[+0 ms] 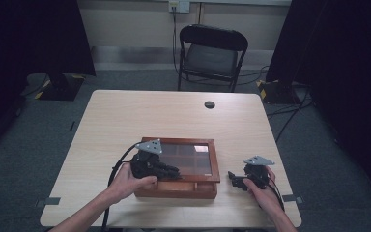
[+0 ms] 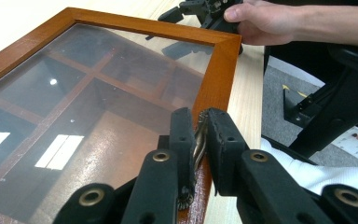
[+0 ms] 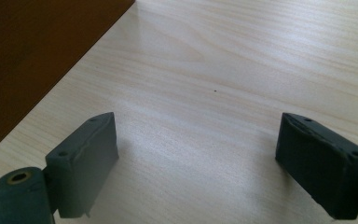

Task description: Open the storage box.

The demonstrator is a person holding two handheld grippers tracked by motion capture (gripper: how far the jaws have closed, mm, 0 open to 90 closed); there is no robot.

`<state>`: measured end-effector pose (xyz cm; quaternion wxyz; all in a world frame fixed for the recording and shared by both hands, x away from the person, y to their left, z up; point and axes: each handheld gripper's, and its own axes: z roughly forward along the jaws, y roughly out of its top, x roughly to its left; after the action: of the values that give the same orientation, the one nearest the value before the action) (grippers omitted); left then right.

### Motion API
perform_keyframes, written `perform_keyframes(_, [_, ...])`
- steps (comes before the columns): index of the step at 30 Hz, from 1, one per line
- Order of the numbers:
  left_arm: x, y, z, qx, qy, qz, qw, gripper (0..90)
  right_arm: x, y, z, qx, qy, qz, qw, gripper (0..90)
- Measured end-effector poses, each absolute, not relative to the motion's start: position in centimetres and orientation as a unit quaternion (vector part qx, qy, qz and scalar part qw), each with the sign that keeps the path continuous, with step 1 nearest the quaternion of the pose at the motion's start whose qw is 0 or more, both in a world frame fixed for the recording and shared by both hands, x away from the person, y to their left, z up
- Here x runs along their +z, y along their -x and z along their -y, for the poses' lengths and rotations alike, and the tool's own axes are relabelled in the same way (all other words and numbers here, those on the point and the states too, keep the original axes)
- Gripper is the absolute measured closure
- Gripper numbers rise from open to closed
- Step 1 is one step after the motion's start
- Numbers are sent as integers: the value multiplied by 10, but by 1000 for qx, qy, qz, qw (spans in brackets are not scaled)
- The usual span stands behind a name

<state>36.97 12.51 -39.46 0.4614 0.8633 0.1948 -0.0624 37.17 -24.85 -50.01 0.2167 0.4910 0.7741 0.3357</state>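
Note:
A flat wooden box (image 1: pixel 178 190) with a glass lid (image 1: pixel 193 157) lies near the table's front edge. Through the glass, wooden dividers show inside. My left gripper (image 1: pixel 176 171) reaches over the lid's front rail and is shut on a small brass clasp (image 2: pixel 198 140) on the lid frame (image 2: pixel 219 70); its jaws (image 2: pixel 200 123) pinch the clasp from both sides. The lid's front edge seems slightly raised off the base. My right gripper (image 1: pixel 232 178) rests low over the table right of the box, open (image 3: pixel 198 140), with bare tabletop between its pads. The box's side wall (image 3: pixel 28 56) is at its left.
The light wooden table (image 1: pixel 140 116) has a round cable hole (image 1: pixel 209 104) at the back. A black folding chair (image 1: pixel 211 53) stands behind it. Dark curtains flank the room and cables lie on the grey floor. The right gripper (image 2: pixel 200 9) and its hand are beyond the lid's far corner.

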Motion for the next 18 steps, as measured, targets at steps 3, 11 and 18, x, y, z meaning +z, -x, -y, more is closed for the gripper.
perform_keyframes(3, [-393,-369,-124,-60,-866,-196,457,809,-500,-372,248,336,-491,-774,217,120])
perform_keyframes(11, [-385,-374,-125,-62,-862,-199,463,810,-500,-372,249,336,-490,-774,218,120])
perform_keyframes(18, [-381,-375,-125,-61,-862,-201,462,810,-500,-372,249,336,-489,-775,217,120])
